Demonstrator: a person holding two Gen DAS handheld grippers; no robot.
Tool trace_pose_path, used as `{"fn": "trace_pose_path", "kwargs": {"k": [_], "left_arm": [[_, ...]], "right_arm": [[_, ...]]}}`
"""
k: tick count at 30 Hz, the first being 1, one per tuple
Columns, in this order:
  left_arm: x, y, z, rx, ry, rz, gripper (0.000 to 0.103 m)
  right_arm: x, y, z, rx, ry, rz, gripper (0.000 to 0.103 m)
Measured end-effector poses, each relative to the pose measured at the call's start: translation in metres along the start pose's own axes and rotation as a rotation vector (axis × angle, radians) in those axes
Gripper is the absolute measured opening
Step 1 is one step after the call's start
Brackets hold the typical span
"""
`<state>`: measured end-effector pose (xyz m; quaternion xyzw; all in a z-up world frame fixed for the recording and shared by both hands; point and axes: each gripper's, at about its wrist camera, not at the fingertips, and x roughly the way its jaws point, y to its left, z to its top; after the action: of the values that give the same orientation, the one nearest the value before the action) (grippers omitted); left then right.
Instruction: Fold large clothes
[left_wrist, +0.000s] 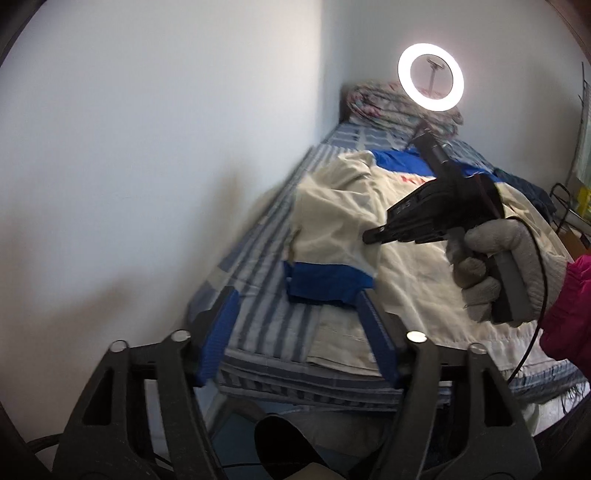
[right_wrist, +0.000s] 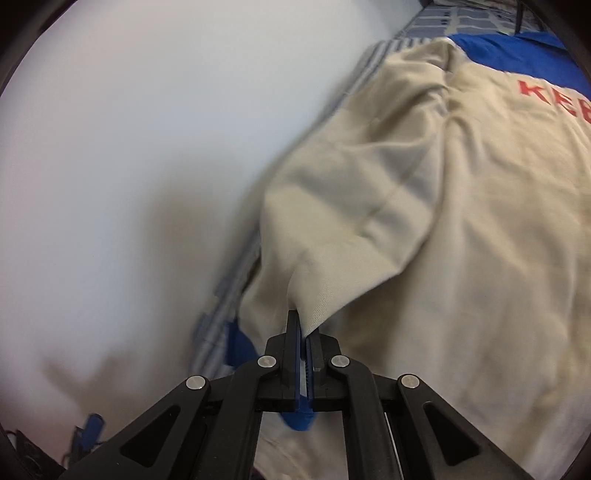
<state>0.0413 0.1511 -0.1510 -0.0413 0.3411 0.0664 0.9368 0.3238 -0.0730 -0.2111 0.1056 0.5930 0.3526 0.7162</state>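
A large beige garment (left_wrist: 417, 273) with blue trim and red lettering (right_wrist: 546, 98) lies spread on a bed. In the right wrist view my right gripper (right_wrist: 301, 326) is shut on a fold of its beige sleeve (right_wrist: 332, 236), which is lifted into a peak. The left wrist view shows the same gripper (left_wrist: 371, 234) from the side, held by a grey-gloved hand (left_wrist: 495, 269) and pinching the sleeve. My left gripper (left_wrist: 297, 295) stands open low over the bed's near end. The sleeve's blue cuff (left_wrist: 328, 284) lies just ahead of its blue-padded fingers (left_wrist: 218, 332), and they do not press on it.
The bed has a blue and white striped sheet (left_wrist: 258, 266) and runs along a white wall (left_wrist: 147, 147) on the left. A folded patterned quilt (left_wrist: 373, 103) and a lit ring light (left_wrist: 430, 77) are at the far end. Dark clothes (left_wrist: 532, 188) lie at the right.
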Motion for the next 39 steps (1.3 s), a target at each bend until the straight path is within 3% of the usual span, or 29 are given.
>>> {"fn": "trace_pose_path", "kwargs": {"k": [5, 9, 11, 14, 21, 25, 27, 28, 29, 30, 34, 39], "left_arm": [[0.039, -0.008, 0.024, -0.048, 0.118, -0.119, 0.057], [0.091, 0.011, 0.035, -0.190, 0.265, -0.181, 0.057], [0.111, 0.015, 0.033, -0.247, 0.317, -0.185, 0.057], [0.137, 0.024, 0.029, -0.307, 0.381, -0.169, 0.057], [0.176, 0.034, 0.020, -0.405, 0.432, -0.130, 0.057], [0.201, 0.041, 0.018, -0.463, 0.463, -0.110, 0.057], [0.206, 0.043, 0.017, -0.476, 0.457, -0.106, 0.055], [0.207, 0.043, 0.020, -0.465, 0.448, -0.094, 0.049], [0.207, 0.041, 0.022, -0.439, 0.442, -0.080, 0.028], [0.207, 0.038, 0.024, -0.415, 0.436, -0.061, 0.014], [0.190, 0.031, 0.041, -0.357, 0.342, -0.010, 0.008], [0.126, 0.020, 0.081, -0.226, 0.128, 0.024, 0.008]], "right_arm": [[0.024, -0.015, -0.005, 0.010, 0.021, -0.060, 0.000], [0.032, -0.011, -0.012, 0.008, -0.002, -0.024, 0.005], [0.015, -0.025, -0.020, -0.002, -0.011, -0.041, 0.019], [0.001, -0.014, -0.012, -0.058, -0.044, -0.053, 0.028], [-0.041, 0.001, -0.018, -0.225, -0.142, -0.135, 0.037], [-0.043, 0.003, -0.039, -0.265, -0.236, -0.124, 0.050], [-0.048, 0.002, -0.035, -0.258, -0.239, -0.106, 0.051], [-0.051, 0.002, -0.034, -0.260, -0.234, -0.103, 0.051], [-0.046, 0.003, -0.031, -0.264, -0.230, -0.106, 0.051], [-0.049, 0.006, -0.033, -0.269, -0.230, -0.112, 0.051], [-0.046, -0.002, -0.030, -0.260, -0.207, -0.129, 0.051], [-0.040, -0.013, -0.019, -0.229, -0.177, -0.113, 0.051]]}}
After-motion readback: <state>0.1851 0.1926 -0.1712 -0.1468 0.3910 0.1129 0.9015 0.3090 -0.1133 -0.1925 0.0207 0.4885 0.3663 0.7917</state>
